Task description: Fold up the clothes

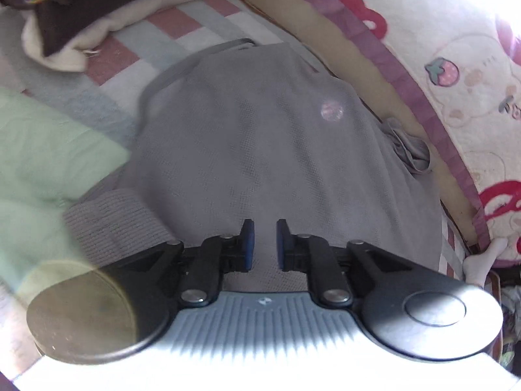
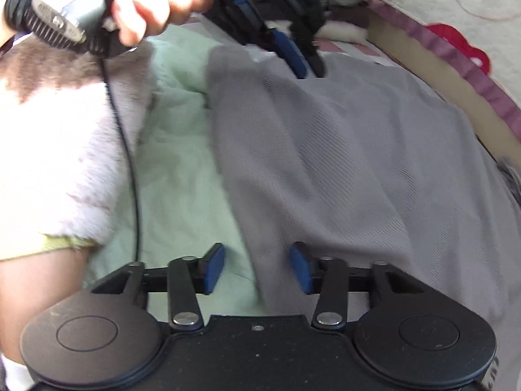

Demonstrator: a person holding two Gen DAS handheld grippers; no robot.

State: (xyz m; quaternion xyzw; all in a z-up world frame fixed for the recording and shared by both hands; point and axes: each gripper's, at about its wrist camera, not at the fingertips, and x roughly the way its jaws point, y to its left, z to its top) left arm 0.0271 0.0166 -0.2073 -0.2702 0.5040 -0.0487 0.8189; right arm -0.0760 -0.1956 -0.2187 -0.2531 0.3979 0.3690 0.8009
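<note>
A grey knit garment lies spread on a pink-and-white checked sheet, with a ribbed cuff at its near left. My left gripper hovers over the garment's near part, blue pads a narrow gap apart with nothing between them. In the right wrist view the same grey garment fills the middle. The left gripper, blurred, points down at its far edge, held by a hand. My right gripper is open wide, straddling the garment's near left edge.
A pale green cloth lies left of the garment. Folded brown and cream clothes sit at the back left. A pink cartoon-print blanket borders the right. A fuzzy white-and-brown sleeve and a black cable are at the left.
</note>
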